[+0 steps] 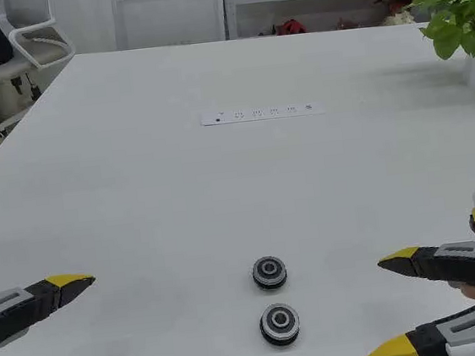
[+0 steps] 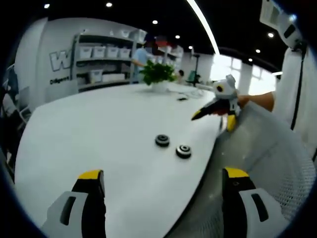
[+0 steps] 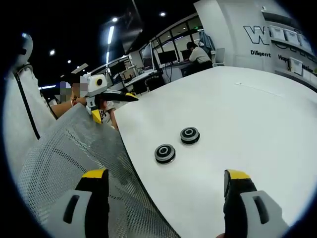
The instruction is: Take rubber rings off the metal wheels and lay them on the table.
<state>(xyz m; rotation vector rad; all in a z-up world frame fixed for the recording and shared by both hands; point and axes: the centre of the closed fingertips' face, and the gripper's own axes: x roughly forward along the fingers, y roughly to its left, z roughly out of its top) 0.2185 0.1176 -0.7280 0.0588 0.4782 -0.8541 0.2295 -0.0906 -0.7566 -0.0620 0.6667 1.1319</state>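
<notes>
Two small metal wheels with black rubber rings lie flat on the white table near its front edge: the farther wheel (image 1: 269, 272) (image 2: 162, 140) (image 3: 189, 135) and the nearer wheel (image 1: 280, 324) (image 2: 184, 151) (image 3: 165, 153). My left gripper (image 1: 92, 333) (image 2: 161, 181) hovers open at the lower left, well apart from them. At the lower right my right gripper (image 1: 379, 308) (image 3: 166, 181) stands open, also clear of the wheels. Nothing sits between either pair of yellow-tipped jaws.
A white power strip (image 1: 262, 113) lies in the middle of the table. A potted plant (image 1: 463, 18) stands at the far right corner. Office chairs (image 1: 32, 46) and shelving are beyond the far edge. A mesh chair back (image 3: 74, 163) is beside the front edge.
</notes>
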